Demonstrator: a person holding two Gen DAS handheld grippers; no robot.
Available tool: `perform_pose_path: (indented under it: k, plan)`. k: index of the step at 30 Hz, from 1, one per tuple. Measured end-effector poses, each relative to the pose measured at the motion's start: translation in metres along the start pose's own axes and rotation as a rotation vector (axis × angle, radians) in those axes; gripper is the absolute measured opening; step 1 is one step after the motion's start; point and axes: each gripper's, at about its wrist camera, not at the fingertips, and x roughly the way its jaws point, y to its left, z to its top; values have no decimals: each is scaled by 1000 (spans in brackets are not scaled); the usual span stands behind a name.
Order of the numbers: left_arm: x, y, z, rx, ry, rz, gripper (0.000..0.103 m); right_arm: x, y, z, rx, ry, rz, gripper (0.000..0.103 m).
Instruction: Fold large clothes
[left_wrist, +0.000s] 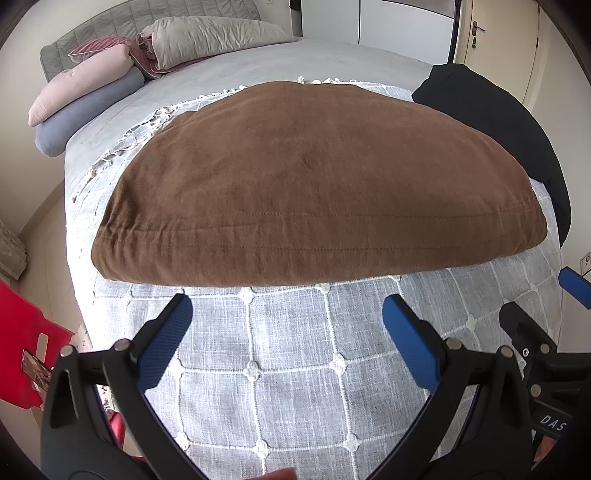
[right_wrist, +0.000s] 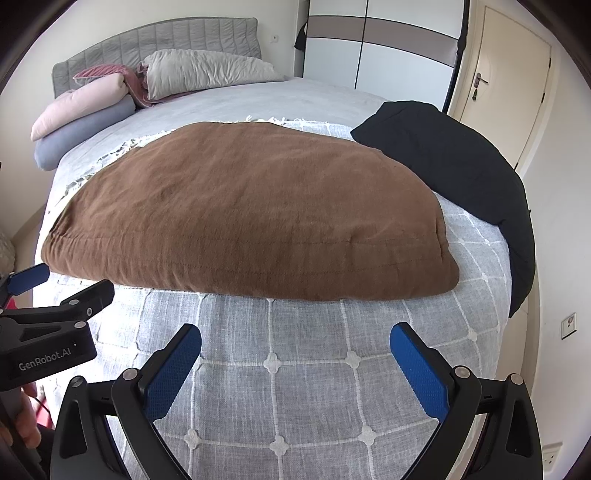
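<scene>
Your left gripper (left_wrist: 287, 317) hangs over the near part of the bed with its blue-padded fingers (left_wrist: 166, 341) spread wide and nothing between them. Your right gripper (right_wrist: 295, 345) sits just beside it, likewise wide open and holding nothing; each gripper shows at the edge of the other's view. The brown garment (left_wrist: 310, 184) lies folded into a thick, flat bundle across the middle of the grey checked throw (left_wrist: 295, 369), its stitched hem edge facing you, apart from both sets of fingertips. A black garment (right_wrist: 461, 173) lies to its right, draped over the edge of the bed and touching or nearly touching the brown one's far right corner. Pillows (right_wrist: 199, 70) and rolled bedding are stacked at the grey headboard (right_wrist: 166, 37). A red cloth (left_wrist: 22, 332) shows low left, off the bed.
</scene>
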Motion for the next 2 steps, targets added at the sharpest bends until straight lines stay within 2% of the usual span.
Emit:
perform_pose_path:
  k: [2]
  plan:
    - [4,-2,-2,-4,14,-5,102,1,0,0,5,6,0,103]
